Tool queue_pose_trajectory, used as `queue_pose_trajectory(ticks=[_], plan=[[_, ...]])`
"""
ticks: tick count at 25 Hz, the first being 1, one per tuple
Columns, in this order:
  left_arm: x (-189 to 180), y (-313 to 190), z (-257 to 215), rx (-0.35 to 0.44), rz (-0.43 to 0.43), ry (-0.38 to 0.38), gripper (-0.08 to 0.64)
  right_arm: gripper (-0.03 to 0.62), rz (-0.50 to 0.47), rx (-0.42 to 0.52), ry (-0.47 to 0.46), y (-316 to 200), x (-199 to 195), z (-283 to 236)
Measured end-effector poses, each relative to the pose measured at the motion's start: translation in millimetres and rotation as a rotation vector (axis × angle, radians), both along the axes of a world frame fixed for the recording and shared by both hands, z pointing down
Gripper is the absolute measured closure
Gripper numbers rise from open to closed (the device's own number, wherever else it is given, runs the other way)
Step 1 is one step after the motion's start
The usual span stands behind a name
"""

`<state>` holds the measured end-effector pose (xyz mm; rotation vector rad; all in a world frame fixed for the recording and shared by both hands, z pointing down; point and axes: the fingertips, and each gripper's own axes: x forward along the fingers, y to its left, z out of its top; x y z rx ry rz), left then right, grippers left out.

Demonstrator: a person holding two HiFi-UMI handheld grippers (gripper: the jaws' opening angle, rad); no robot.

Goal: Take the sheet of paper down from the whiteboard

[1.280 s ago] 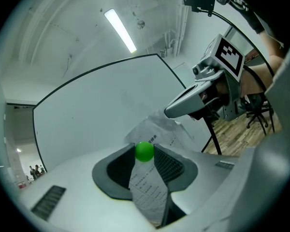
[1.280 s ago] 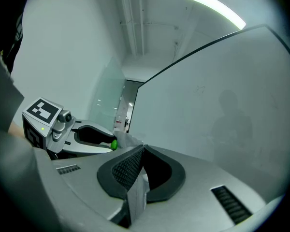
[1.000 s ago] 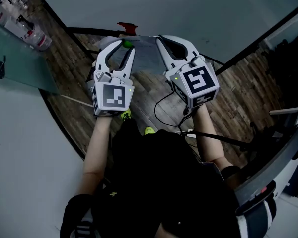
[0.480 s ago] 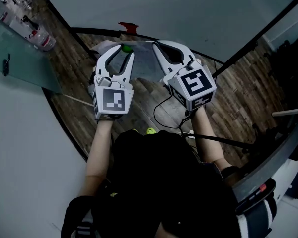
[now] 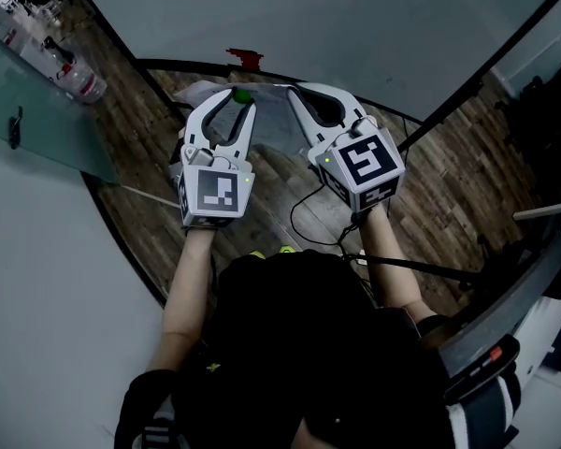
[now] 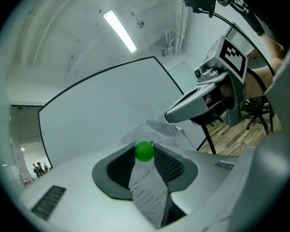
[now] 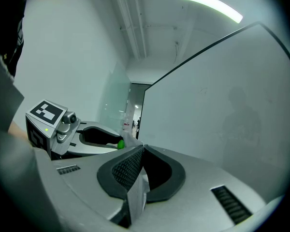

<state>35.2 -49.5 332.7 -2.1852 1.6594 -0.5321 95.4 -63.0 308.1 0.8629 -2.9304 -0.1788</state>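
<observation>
Left gripper (image 5: 237, 99): my jaws were half spread and pinched the green magnet (image 6: 144, 151), with the sheet of paper (image 5: 271, 122) running between the pads. Right gripper (image 7: 142, 150): my jaws were pressed together on the sheet's other edge. The sheet hung slack between them, just in front of the whiteboard's (image 5: 355, 26) lower edge. It seemed off the board, but its far side was unclear. I judged the step as lifting away. Next I should draw both hands back evenly to avoid tearing. Wood floor (image 5: 449, 185) lay below, with a trailing cable (image 5: 304, 204) and a glass panel (image 5: 37, 110) at left.
</observation>
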Motion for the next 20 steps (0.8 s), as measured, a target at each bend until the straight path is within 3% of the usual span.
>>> queue_pose_trajectory(ticks=[20], plan=[[-1.8, 1.9, -0.7, 0.009, 0.001, -0.002, 0.436, 0.581, 0.002, 0.011, 0.0, 1.5, -0.5, -0.8]])
